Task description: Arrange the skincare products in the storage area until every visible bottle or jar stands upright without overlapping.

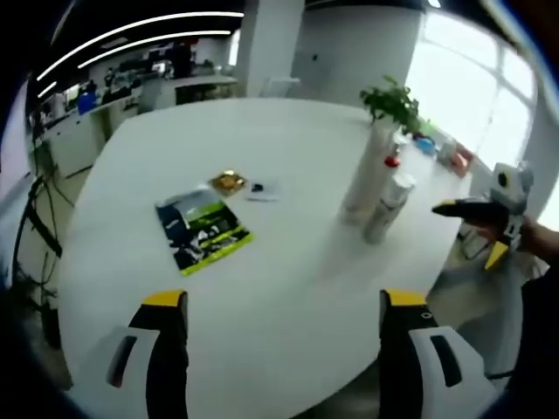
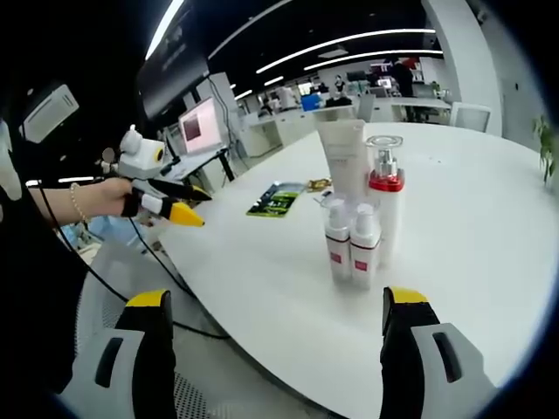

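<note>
Several white skincare bottles stand upright in a tight group on the white table [image 2: 472,227]: a tall tube [image 2: 344,161], a pump bottle with a red band [image 2: 386,199], and two small bottles [image 2: 336,243] [image 2: 364,247] in front. In the left gripper view the tall tube [image 1: 365,175] and a bottle [image 1: 389,205] stand at the table's right side. My left gripper [image 1: 284,301] is open and empty, well short of them; a hand holds it at the left [image 2: 196,208]. My right gripper [image 2: 276,298] is open and empty just before the bottles, and appears at the right [image 1: 469,232].
A green and black booklet [image 1: 205,231], a gold item [image 1: 229,182] and a small white packet [image 1: 264,190] lie mid-table. A potted plant [image 1: 393,100] stands behind the bottles, with small items [image 1: 441,150] near the window. Desks and monitors [image 2: 199,127] stand beyond the table edge.
</note>
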A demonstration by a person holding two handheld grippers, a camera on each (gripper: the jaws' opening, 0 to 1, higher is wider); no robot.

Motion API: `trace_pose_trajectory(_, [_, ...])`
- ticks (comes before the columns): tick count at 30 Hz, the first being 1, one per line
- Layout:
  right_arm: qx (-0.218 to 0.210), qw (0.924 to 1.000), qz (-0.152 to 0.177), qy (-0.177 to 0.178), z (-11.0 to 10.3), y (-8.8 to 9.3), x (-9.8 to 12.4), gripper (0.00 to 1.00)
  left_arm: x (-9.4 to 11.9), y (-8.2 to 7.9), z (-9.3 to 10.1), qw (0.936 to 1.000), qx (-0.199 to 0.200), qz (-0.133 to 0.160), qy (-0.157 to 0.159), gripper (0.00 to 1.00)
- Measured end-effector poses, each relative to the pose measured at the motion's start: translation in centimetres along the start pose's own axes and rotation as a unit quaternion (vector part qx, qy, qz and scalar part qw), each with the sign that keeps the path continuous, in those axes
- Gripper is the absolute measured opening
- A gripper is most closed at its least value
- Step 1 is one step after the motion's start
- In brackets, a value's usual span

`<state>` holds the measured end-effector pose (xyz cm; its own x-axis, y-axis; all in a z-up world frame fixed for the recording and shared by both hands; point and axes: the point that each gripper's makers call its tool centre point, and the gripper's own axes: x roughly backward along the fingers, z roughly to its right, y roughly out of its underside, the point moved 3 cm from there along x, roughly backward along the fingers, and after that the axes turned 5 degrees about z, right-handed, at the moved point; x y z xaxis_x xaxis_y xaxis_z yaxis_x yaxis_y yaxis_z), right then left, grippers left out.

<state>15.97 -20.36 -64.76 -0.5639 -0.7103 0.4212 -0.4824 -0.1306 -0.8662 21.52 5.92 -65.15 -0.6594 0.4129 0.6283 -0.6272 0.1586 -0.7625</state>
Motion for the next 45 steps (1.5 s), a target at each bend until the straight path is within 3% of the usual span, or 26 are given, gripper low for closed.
trace_pose_trajectory(15, [-0.020,0.9997,-0.001,0.011,0.6,0.2,0.0,0.99,-4.1,-1.1,-2.4,0.9970,0.041,-0.033,-0.057,0.87])
trace_pose_trajectory(24, [-0.029,0.9994,-0.004,0.017,0.9,0.4,0.0,0.99,-6.6,-1.5,-3.3,0.9933,0.020,-0.074,-0.087,0.86])
trace_pose_trajectory(42, [-0.045,0.9985,-0.011,0.030,1.3,0.8,0.1,0.98,-9.8,-2.9,-5.8,0.9872,0.047,-0.095,-0.119,0.85])
trace_pose_trajectory(45, [-0.044,0.9986,-0.018,0.024,1.1,1.0,0.1,0.98,-10.5,-3.2,-6.9,0.9862,0.033,-0.096,-0.131,0.84])
